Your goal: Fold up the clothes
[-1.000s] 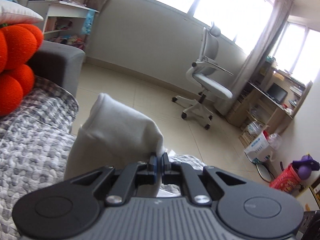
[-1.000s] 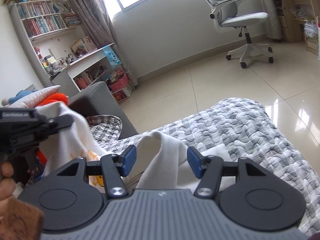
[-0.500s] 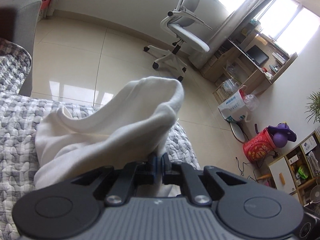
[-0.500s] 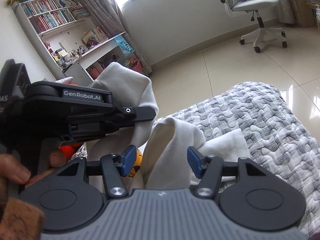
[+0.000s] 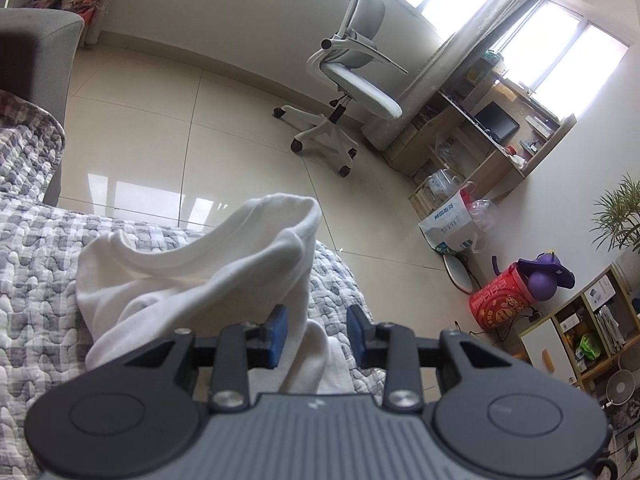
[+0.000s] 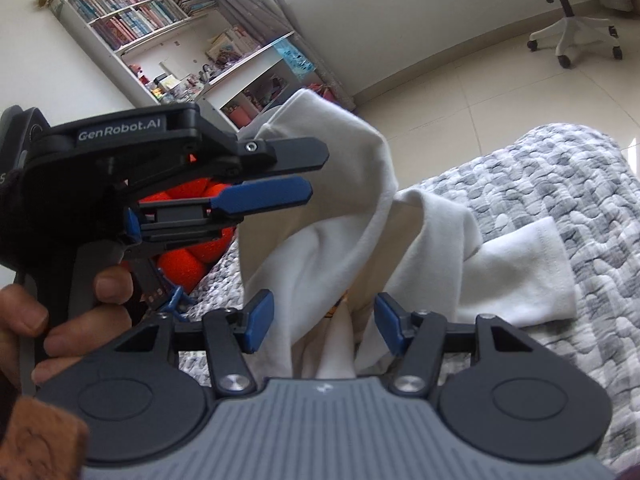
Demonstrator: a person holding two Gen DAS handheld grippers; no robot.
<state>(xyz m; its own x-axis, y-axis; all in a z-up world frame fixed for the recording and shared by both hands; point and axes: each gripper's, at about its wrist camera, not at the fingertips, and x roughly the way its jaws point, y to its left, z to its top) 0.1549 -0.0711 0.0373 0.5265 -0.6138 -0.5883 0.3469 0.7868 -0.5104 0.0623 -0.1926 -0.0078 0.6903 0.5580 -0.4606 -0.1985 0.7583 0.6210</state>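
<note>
Left wrist view: my left gripper (image 5: 316,334) hangs over a grey-and-white quilted cover (image 5: 36,264), its blue pads (image 5: 277,334) coming apart as the jaws open. A ridge of the white garment (image 5: 200,268) stands up between them, brushing the left pad at most; neither pad presses on it. The garment lies bunched on the quilt, one rolled edge arching up toward the cream tiled floor (image 5: 168,132). Beyond it stand a white office chair (image 5: 352,76), a wooden desk (image 5: 492,140) by the window, a printed plastic bag (image 5: 452,224) and a red tin (image 5: 504,300) against the wall.

Right wrist view: my right gripper (image 6: 324,326) sits low over the same garment (image 6: 332,216), jaws standing well apart with folds of white cloth rising through the gap; I cannot tell whether the cloth touches either pad, and nothing is clamped. A sleeve (image 6: 520,268) lies flat on the quilt (image 6: 560,184) to the right. At left, a hand (image 6: 60,304) grips the handle of the left gripper (image 6: 316,174), seen side-on with its fingers parted beside the raised peak of cloth. Behind it sits an orange plush toy (image 6: 184,264), with a white bookshelf (image 6: 132,20) filled with books against the far wall.
</note>
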